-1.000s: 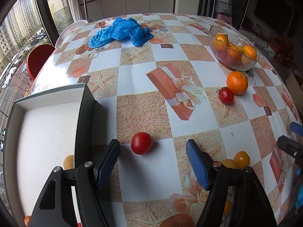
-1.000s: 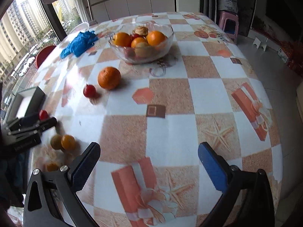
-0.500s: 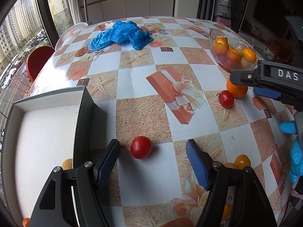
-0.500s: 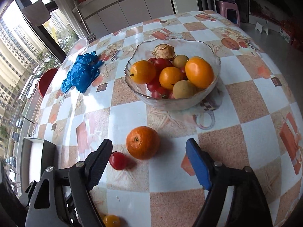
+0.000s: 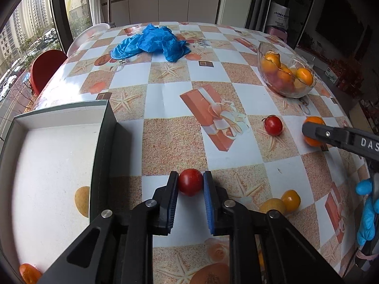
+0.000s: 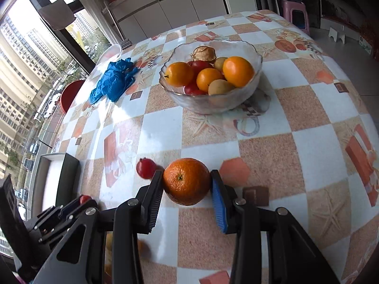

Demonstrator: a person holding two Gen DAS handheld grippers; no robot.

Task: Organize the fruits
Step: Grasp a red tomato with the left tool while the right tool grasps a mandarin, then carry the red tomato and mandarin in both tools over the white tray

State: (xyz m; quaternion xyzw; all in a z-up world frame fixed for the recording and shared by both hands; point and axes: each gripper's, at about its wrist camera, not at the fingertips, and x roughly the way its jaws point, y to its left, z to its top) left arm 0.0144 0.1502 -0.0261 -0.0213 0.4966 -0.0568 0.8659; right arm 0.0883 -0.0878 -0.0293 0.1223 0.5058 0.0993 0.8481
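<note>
My left gripper (image 5: 190, 187) is shut on a red tomato (image 5: 190, 185) that rests on the tablecloth, just right of the white box (image 5: 59, 118). My right gripper (image 6: 187, 184) is shut on a large orange (image 6: 186, 181) on the table. A second red tomato (image 6: 145, 168) lies just left of the orange and also shows in the left wrist view (image 5: 273, 125). A glass bowl (image 6: 236, 99) full of oranges, tomatoes and yellow fruit stands beyond. The right gripper also shows in the left wrist view (image 5: 315, 133), closed around the orange (image 5: 313, 120).
The white box holds a yellow fruit (image 5: 82, 201) and an orange fruit (image 5: 28, 273). Two small yellow fruits (image 5: 281, 202) lie right of my left gripper. Blue gloves (image 5: 151, 42) lie at the far side. A red chair (image 5: 45, 68) stands by the table's left edge.
Both grippers have closed: the left on the red tomato, the right on the large orange after moving forward to it.
</note>
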